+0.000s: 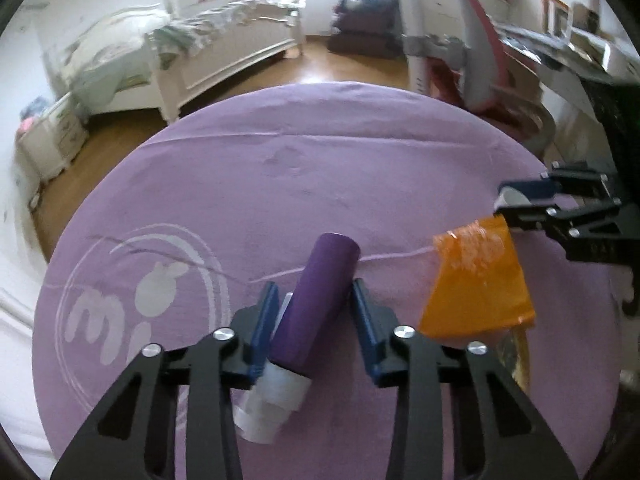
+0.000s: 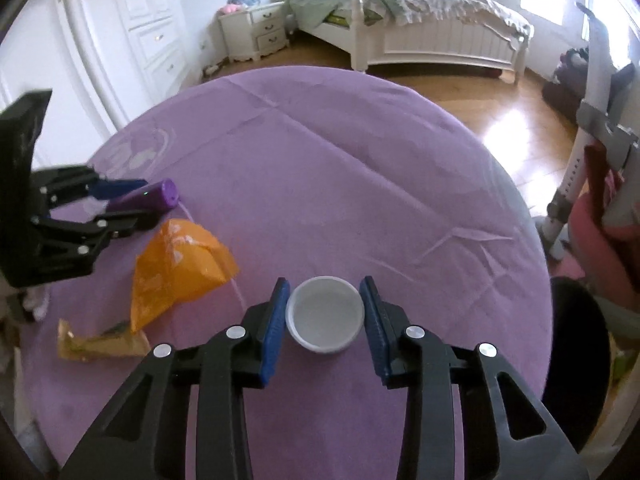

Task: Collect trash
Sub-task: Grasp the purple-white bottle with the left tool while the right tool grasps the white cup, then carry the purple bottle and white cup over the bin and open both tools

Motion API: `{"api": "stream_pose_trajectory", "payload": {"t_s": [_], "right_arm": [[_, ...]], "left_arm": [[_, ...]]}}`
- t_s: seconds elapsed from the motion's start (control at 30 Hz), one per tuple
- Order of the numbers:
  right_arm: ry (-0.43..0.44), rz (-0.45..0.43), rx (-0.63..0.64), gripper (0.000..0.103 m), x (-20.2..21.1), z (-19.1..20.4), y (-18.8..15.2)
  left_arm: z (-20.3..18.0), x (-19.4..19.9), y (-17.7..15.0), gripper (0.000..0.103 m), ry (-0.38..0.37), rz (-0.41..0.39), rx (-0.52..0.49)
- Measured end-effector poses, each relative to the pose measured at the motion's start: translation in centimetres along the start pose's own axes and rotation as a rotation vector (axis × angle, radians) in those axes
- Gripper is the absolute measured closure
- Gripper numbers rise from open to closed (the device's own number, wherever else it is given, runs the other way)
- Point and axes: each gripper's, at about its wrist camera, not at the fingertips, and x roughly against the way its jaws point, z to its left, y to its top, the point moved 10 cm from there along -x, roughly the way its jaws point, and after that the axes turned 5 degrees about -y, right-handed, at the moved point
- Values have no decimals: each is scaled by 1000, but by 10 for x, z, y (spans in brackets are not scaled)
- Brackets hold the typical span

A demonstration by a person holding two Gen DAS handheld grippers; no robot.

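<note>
4 pieces of trash remain on the purple tablecloth (image 2: 360, 184): left gripper (image 1: 314, 312) clamps the purple tube (image 1: 316, 300), right gripper (image 2: 325, 312) pinches the white cup (image 2: 325, 314), while orange bag (image 2: 180, 268) and gold wrapper (image 2: 96, 346) lie untouched.

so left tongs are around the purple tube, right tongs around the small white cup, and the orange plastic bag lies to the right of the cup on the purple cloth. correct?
One error: the crumpled orange plastic bag lies to the left of the small white cup, between it and the purple tube, as the right wrist view shows. The rest holds: left tongs around the tube, right tongs around the cup, on the purple cloth.
</note>
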Motion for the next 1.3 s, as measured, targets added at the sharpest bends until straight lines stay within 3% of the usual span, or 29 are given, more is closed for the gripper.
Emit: {"api": "stream_pose_trajectory", "payload": {"t_s": [0.1, 0.23, 0.37, 0.53, 0.77, 0.97, 1.3], "right_arm": [[49, -34, -57, 66, 8, -7, 6], [126, -125, -160, 66, 33, -20, 16], [165, -241, -291, 66, 69, -52, 25], [106, -382, -406, 66, 119, -111, 21], [2, -466, -538, 66, 170, -207, -13], [-63, -482, -641, 66, 185, -278, -49], [-90, -476, -713, 66, 179, -325, -77]], "left_arm": [[5, 11, 5, 73, -43, -58, 122], [-3, 38, 24, 73, -61, -170, 196], [-37, 62, 53, 74, -98, -261, 190], [-109, 69, 96, 74, -186, -337, 125], [-189, 49, 137, 78, -310, -350, 80], [-252, 27, 160, 78, -383, -339, 15], [-316, -6, 171, 78, -454, -284, -38]]}}
